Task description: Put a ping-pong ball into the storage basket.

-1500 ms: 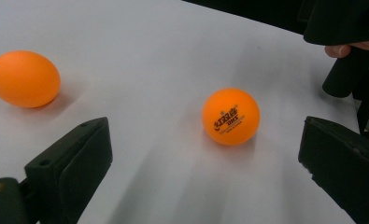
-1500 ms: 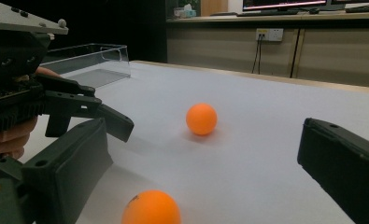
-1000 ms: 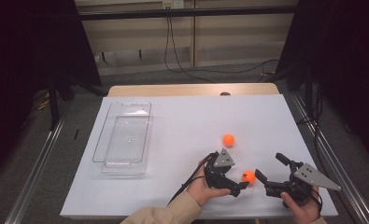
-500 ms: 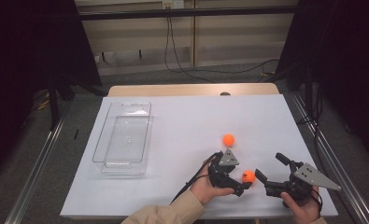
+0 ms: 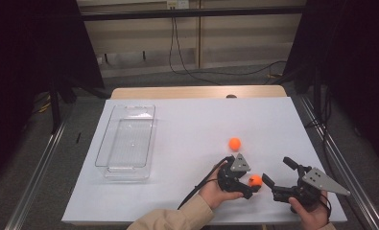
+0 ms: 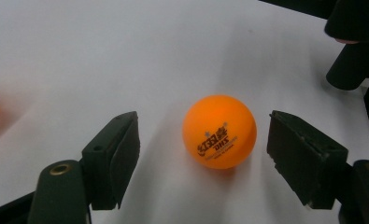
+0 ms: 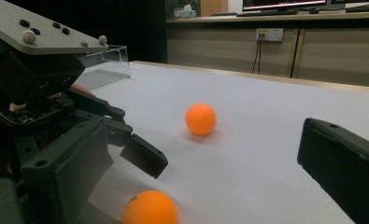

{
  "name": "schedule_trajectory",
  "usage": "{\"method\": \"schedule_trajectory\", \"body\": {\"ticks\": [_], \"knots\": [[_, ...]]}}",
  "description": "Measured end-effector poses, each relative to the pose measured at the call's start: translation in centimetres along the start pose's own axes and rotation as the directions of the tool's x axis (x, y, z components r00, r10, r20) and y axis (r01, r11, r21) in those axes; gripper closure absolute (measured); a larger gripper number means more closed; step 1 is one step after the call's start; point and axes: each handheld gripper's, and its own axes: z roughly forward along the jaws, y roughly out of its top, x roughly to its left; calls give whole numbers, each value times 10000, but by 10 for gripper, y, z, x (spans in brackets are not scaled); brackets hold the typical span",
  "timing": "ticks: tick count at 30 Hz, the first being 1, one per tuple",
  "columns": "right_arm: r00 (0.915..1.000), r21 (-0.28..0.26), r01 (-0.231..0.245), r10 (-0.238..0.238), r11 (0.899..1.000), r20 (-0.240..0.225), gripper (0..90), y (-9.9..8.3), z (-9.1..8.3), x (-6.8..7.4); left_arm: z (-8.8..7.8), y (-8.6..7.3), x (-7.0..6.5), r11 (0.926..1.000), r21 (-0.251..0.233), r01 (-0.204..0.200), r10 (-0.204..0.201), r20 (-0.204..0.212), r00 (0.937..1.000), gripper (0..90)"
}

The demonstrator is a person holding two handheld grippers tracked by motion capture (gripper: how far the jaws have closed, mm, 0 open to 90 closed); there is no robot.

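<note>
The near orange ball (image 6: 219, 131) lies on the white worktop (image 5: 187, 129) between the two jaws of the left claw (image 5: 251, 183), a little nearer the jaw on the right of the left gripper view. Those jaws have just been closing around it: in the earlier high views they stood wider about the same ball. A gap shows on each side, so the pads do not press yet and the ball is not held. I judge the grasp is in hand and needs only the last bit of closing.

The right claw (image 5: 279, 173) rests just beside, its jaws standing apart with nothing between them, facing the left claw across the ball. A second orange ball (image 5: 234, 143) lies free beyond the left claw, apart from it. A clear tray (image 5: 125, 165) stands well off to the left claw's far side, empty as far as shows. Nothing lies between claw and tray; the right claw's nearness is the one thing to mind when lifting.
</note>
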Motion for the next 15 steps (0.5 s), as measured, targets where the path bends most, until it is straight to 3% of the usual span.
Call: {"method": "schedule_trajectory", "body": {"ticks": [15], "knots": [[10000,21,-5,5,10000,32,15,0,0,0,7,1,-1,9989,321,-336,328,259,9991,352]]}}
